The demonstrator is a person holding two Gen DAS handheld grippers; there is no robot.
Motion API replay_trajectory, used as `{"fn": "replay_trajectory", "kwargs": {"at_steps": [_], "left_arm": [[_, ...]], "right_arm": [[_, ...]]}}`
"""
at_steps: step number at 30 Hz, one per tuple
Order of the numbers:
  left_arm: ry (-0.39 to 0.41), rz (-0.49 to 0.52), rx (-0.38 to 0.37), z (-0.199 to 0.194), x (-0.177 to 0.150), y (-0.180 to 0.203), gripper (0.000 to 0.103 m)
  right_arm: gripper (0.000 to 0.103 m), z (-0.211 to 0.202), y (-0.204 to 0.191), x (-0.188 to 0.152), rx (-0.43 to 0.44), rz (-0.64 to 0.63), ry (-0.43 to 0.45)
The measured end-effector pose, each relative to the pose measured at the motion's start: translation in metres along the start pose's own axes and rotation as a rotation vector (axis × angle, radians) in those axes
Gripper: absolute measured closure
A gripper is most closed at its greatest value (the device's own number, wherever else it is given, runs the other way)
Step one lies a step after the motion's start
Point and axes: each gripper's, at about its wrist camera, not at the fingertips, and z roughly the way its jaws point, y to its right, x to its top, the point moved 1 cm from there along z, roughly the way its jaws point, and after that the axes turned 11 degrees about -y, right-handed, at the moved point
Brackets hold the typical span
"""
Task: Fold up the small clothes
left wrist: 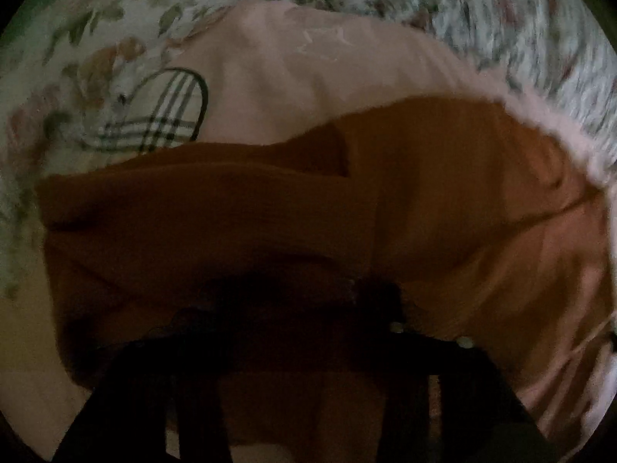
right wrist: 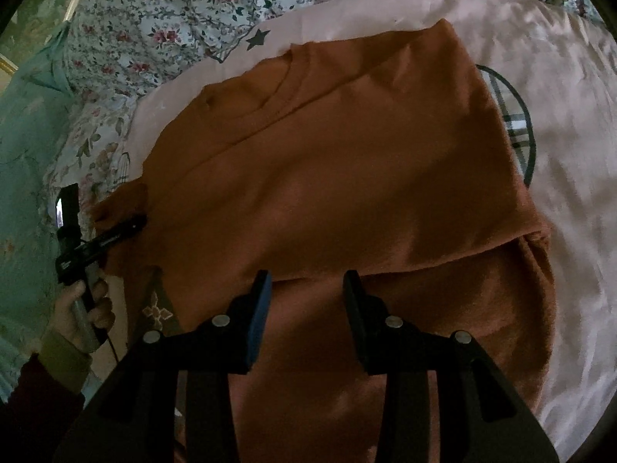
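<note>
We have the orange top (right wrist: 327,177) lying on a pink cloth (right wrist: 559,123) spread over the floral bed (right wrist: 185,4), one side already turned in over the body.

Our left tool (right wrist: 127,227) pinches the sleeve end at the top's left edge, its jaws closed on the fabric. Our right tool (right wrist: 304,289) hovers over the lower fold with its jaws spread wide, holding nothing.

The risk we see is in the sleeve grip: it takes only a small bunch of cloth, so a quick pull across could let the sleeve slip out and fall short. It could also drag the whole top askew and undo the fold on the right, since nothing pins the body down. The pink cloth might ride along too.

The right view gives us the full layout: neckline, folded edge, the hand (right wrist: 83,308) on the left tool. The left view is blurred and dark. It shows the top (left wrist: 443,193) pressed close to the lens and a plaid patch (left wrist: 166,115) on the pink cloth, but not its own jaws.
</note>
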Motion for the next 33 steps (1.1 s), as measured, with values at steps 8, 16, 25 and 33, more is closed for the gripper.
{"fn": "replay_trajectory", "kwargs": {"at_steps": [8,16,25,33], "left_arm": [[0.096,-0.004,-0.082,-0.044,-0.008,-0.001,0.099],[0.198,0.144,-0.286,-0.105,-0.016,0.094,0.099],[0.119,0.347,-0.447,-0.071,-0.022,0.252,0.099],[-0.017,0.427,-0.411,0.003,-0.035,0.326,0.096]], "right_arm": [[0.063,-0.004,0.000,0.001,-0.005,-0.003,0.015],[0.063,-0.012,-0.003,0.001,0.009,-0.014,0.042],[0.063,-0.042,0.050,-0.006,-0.023,0.117,0.117],[0.063,-0.056,0.093,-0.014,-0.051,0.198,0.149]]}}
